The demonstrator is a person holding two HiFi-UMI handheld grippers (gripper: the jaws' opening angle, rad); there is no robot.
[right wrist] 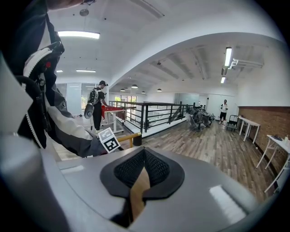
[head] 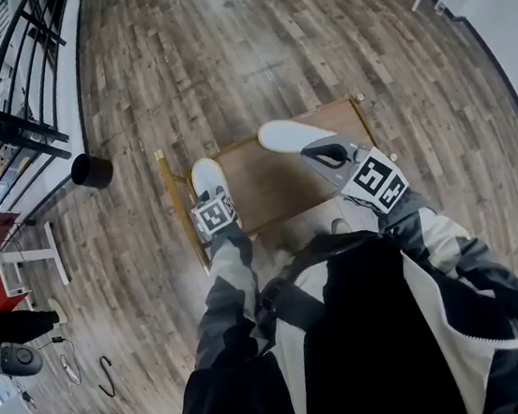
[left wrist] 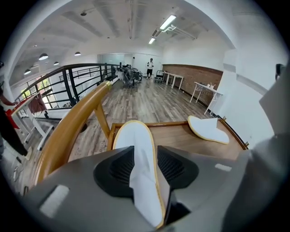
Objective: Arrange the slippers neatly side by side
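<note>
The left claw (left wrist: 145, 155) stands released. Its two jaws are apart, and the first slipper (left wrist: 136, 149) lies between them without being pressed. The heel end is near the camera and the toe points straight away, along the claw's own line. This slipper rests on the left part of the wooden desk (head: 271, 190).

The right claw (right wrist: 144, 156) is clenched, with nothing between its jaws. The second slipper (head: 290, 137) lies to the right and farther back on the desk, well apart from the first one. Its long axis is slanted, nearly across the desk, so the two slippers are not parallel.

The right claw is the nearer one to it. Its tip seems to be at the near end of that slipper, but I cannot say surely whether it touches. In my judgement the coming move depends on this relation: the second slipper must be turned and brought leftward until it lies just beside the first.
</note>
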